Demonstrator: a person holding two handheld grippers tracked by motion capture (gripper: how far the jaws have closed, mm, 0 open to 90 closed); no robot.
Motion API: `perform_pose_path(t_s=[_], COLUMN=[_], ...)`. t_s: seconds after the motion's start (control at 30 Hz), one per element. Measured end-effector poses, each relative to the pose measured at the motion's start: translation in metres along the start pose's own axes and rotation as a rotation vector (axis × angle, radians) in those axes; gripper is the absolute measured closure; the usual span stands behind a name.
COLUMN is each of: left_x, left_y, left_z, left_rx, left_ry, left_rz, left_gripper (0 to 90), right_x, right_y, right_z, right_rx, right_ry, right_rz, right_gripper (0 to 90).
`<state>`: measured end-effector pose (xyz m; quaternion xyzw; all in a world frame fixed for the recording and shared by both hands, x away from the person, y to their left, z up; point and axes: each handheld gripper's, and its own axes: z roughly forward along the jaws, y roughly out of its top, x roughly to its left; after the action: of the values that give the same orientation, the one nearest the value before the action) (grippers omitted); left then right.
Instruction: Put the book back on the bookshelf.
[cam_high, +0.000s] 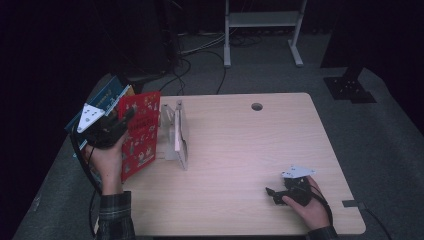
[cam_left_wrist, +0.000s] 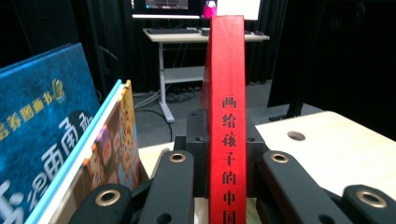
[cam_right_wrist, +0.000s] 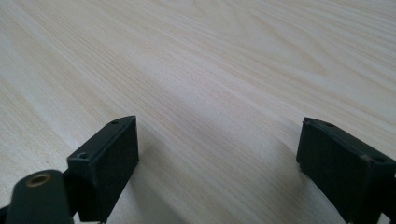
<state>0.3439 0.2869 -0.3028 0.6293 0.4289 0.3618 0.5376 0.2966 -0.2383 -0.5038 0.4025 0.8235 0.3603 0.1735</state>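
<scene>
A red book stands upright at the table's left edge, and my left gripper is shut on it near its spine. In the left gripper view the red spine with dark characters rises between the two black jaws of the left gripper. Just right of the book stands a pale wooden book rack. My right gripper rests low at the table's front right. It is open, and in the right gripper view bare wood lies between the jaws of the right gripper.
A blue book and an orange-covered one lean left of the red book, beyond the table edge. The wooden table has a cable hole at the back. A white desk frame and floor cables lie behind.
</scene>
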Motion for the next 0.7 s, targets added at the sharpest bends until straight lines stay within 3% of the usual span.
perform_pose_path(t_s=[0.33, 0.5, 0.7], left_x=[0.002, 0.003, 0.004], left_y=[-0.002, -0.006, -0.011], left_z=[0.029, 0.039, 0.047], left_rx=[-0.031, -0.069, -0.096], left_ry=[0.049, 0.078, 0.073], left_rz=[0.005, 0.011, -0.003], left_gripper=[79.7, 79.7, 79.7], right_x=[0.0, 0.0, 0.0], right_y=[0.0, 0.0, 0.0], right_z=[0.0, 0.0, 0.0], right_rx=[0.0, 0.0, 0.0], right_ry=[0.0, 0.0, 0.0], right_rz=[0.0, 0.002, 0.002], right_gripper=[12.0, 12.0, 12.0])
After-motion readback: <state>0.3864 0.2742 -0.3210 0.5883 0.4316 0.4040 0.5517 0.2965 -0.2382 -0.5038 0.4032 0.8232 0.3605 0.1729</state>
